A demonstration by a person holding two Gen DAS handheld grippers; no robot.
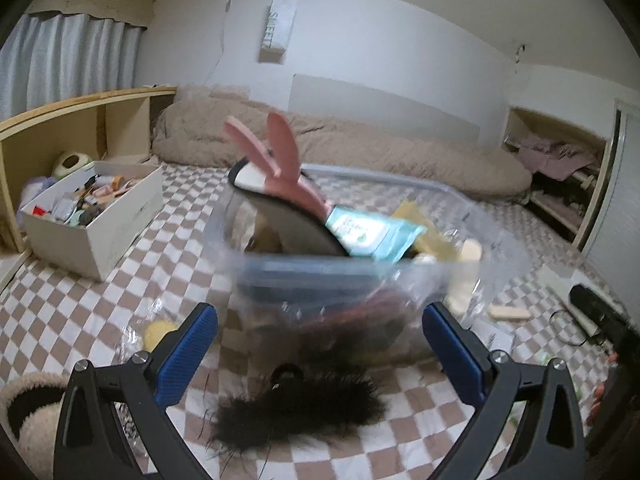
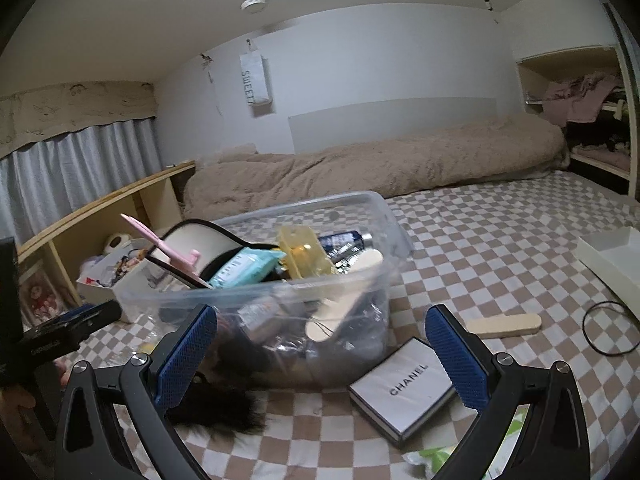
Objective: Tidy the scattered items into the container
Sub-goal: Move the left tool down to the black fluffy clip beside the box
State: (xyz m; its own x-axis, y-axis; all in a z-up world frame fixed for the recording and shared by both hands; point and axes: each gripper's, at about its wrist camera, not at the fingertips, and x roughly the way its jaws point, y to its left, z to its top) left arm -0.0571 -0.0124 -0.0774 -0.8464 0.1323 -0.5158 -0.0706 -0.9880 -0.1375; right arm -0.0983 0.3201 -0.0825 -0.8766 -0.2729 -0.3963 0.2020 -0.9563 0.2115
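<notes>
**Almost done: a few things still wait beside the box**

Now we have most of the mess inside the clear box. It sits on the bed, and we use it as our landmark. Inside it we can see a pink comb, a blue-green pack of wipes, a yellow plastic thing, a dark spray can and a pale nail file.

We think the job is far along, but some things are left. A fluffy black hair piece lies on the bed, right against the near side of the box. A white Chanel case lies just beside the box, at its near right corner. Farther right of the box lie a second nail file and a thin black hair band. Left of the box, near its front, we see something small and yellow in crinkly clear wrap.

Our left claw is wide open and holds nothing. It hangs over the black hair piece. Our right claw is wide open too, and empty. It hangs near the Chanel case.

Under it all is a bed sheet with brown and white squares. Behind the box lies a long, fuzzy tan blanket along a white wall. Far left of the box stands a white cardboard box full of small things, next to a low wooden shelf and grey curtains.
</notes>
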